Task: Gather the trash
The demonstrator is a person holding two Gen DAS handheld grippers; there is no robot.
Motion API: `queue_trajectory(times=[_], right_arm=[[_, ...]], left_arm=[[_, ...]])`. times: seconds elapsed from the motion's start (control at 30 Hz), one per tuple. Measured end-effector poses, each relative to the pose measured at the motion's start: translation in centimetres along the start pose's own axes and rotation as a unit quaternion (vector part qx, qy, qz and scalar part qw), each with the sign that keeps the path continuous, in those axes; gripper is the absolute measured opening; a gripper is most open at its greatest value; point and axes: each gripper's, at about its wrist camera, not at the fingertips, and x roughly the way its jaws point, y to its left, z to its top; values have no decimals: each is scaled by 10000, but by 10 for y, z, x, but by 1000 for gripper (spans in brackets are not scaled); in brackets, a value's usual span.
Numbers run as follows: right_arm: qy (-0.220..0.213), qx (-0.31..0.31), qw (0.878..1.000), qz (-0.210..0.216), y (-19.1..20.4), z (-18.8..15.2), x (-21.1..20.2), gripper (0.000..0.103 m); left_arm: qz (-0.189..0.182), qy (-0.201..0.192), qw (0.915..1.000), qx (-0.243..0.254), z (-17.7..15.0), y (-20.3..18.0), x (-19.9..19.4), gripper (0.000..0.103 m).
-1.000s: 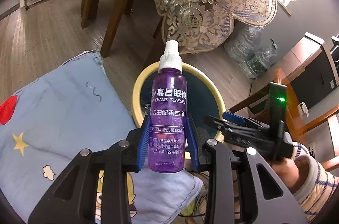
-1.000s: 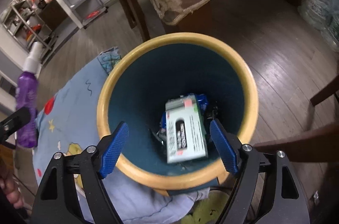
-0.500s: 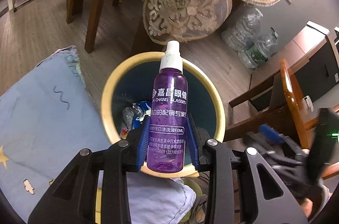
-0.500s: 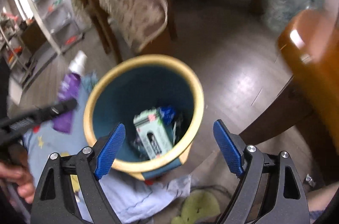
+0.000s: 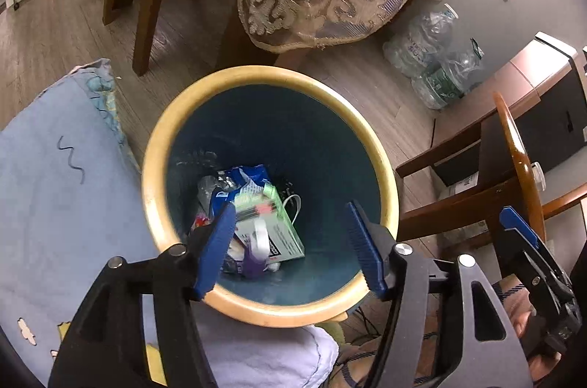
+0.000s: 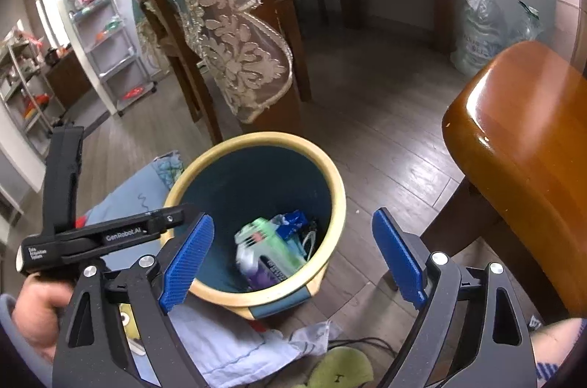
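Left gripper (image 5: 290,241) over the yellow-rimmed, dark-blue round bin (image 5: 385,175), jaws opening, empty; purple spray bottle (image 5: 255,256) inside, blurred. Right gripper (image 6: 293,259): jaws opening wide, empty.

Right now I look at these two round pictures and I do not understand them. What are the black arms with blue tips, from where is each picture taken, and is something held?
There is no robot here. A person holds a hand tool in each hand, and each tool has two fingers with blue pads. A small wide-angle camera sits on each tool and looks forward along its fingers, so the pictures look round.

One picture comes from the left gripper, the other from the right gripper. Both look down into a trash bin with a yellow rim, standing on a wooden floor beside a blue blanket.

Neither tool holds anything. The left jaws are opening, and a purple spray bottle lies blurred in the bin on a green box and wrappers.
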Motion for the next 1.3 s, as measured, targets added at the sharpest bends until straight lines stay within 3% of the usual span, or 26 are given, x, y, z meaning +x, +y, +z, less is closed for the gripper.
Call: queue_trajectory(times=[0.07,0.2,0.33,0.53,0.8,1.1,1.3], right_arm=[[4,-60,10000,46,3,-2,0,88],[-84,-337,9993,129,11,-4,-6,90],[-166,-563,9980,249,16,-7,-14,91],[-281,-752,9960,395,18,-11,-28,92],[-399,-963,9929,567,21,-22,-48,93],[-552,-1013,9913,637,15,-39,-71,94],[-670,-1124,9893,650,18,-46,-80,94]], left_arm=[[53,-80,10000,-19,-2,2,-9,67],[375,-316,9988,93,-7,-1,-33,84],[683,-556,9957,274,-16,-5,-64,92],[1072,-1042,9886,198,-43,-9,-118,97],[1438,-1638,9754,314,-82,-40,-167,97],[1712,-2105,9615,423,-118,-57,-196,97],[1701,-2216,9580,647,-133,-64,-196,97]])
